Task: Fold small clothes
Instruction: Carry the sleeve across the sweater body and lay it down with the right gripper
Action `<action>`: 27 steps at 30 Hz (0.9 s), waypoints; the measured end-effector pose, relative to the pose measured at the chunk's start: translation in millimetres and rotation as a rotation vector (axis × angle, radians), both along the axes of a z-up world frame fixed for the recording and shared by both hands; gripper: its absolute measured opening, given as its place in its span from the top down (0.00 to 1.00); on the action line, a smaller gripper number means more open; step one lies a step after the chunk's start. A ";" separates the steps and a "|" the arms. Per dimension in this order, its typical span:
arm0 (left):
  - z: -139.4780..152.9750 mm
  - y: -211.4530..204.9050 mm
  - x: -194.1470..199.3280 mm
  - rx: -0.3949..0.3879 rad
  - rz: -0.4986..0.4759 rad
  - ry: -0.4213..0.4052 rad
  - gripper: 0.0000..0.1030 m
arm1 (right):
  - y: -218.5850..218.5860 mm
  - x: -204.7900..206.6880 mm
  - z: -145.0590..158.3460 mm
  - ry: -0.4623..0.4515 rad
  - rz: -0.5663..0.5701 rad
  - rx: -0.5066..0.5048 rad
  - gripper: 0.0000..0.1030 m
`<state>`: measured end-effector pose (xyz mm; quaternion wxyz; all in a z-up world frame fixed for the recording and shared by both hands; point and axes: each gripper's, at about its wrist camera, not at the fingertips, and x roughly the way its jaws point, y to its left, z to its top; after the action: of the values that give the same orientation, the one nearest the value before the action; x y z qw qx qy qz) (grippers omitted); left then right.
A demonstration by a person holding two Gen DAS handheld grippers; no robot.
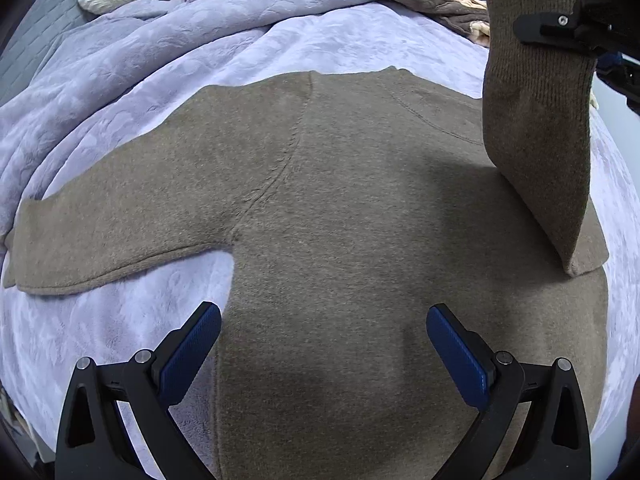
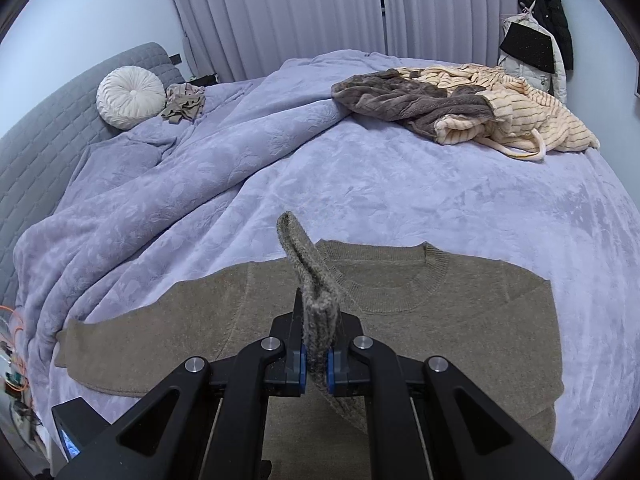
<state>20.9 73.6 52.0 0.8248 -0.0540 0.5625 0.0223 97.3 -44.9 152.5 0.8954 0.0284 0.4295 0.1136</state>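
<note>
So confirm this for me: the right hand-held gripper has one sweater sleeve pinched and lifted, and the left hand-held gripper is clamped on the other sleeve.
Not quite. The left hand-held gripper is open and holds nothing, hovering over the sweater, as the left wrist view shows. The other sleeve lies flat on the bed. The right hand-held gripper does pinch the lifted sleeve.

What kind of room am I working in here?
Most likely a bedroom in a home. The sweater lies spread on a bed covered with a lilac blanket, a padded grey headboard and a round cushion stand at one end, and full-length curtains hang behind.
</note>
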 end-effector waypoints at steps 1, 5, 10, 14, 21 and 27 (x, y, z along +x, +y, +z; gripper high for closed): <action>-0.8 1.8 -0.7 -0.001 0.006 0.002 0.00 | 0.0 0.0 0.0 0.000 0.000 0.000 0.93; -3.6 9.4 -4.4 -0.008 0.028 0.011 0.00 | 5.1 1.8 -14.7 0.041 0.015 0.012 0.93; -3.6 16.2 -9.9 -0.006 0.045 0.014 0.00 | 4.9 7.2 -35.5 0.106 0.030 0.089 0.93; -4.0 20.2 -15.4 -0.009 0.057 0.019 0.00 | 7.2 9.4 -53.6 0.156 0.038 0.150 0.93; -6.3 22.8 -17.9 -0.004 0.067 0.027 0.00 | 24.7 8.4 -77.5 0.210 0.071 0.147 0.93; -6.2 23.0 -24.1 0.011 0.071 0.026 0.00 | 43.9 3.7 -95.2 0.247 0.117 0.106 0.93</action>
<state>-3.1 96.6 45.9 0.8165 -0.0690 0.5705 0.0552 101.1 -1.0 57.3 0.8248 0.0642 0.5309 0.1835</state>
